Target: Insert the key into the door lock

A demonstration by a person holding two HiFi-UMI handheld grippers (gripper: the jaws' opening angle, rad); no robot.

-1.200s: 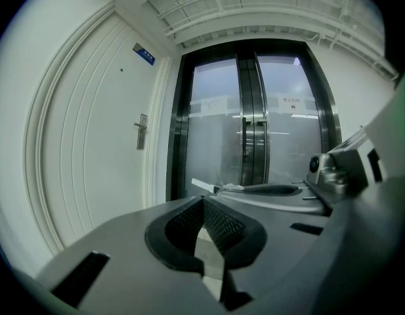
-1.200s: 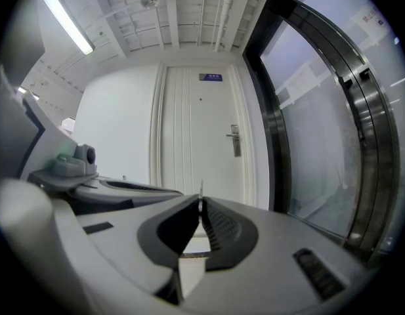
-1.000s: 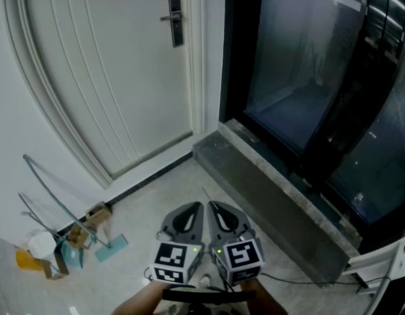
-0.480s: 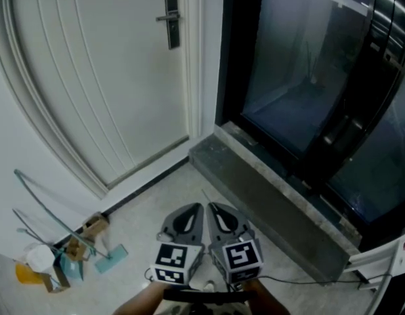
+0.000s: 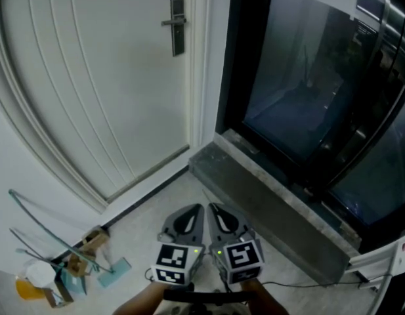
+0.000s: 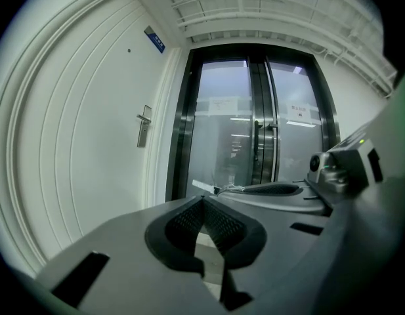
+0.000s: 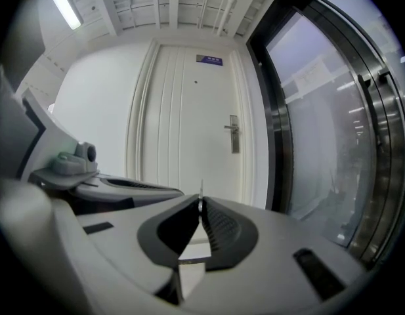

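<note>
Right gripper clamped on key; thin blade pokes up past the jaw tips. Left gripper closed, nothing between its jaws. The 2 grippers sit side by side at bottom centre of head view. Door lock at upper centre-left, on white door, well apart from key. Glass doors at upper right.

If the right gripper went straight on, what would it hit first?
Probably the white panelled door, left of its metal lever handle, touching first with the thin metal key it grips. Depth is unclear.
</note>
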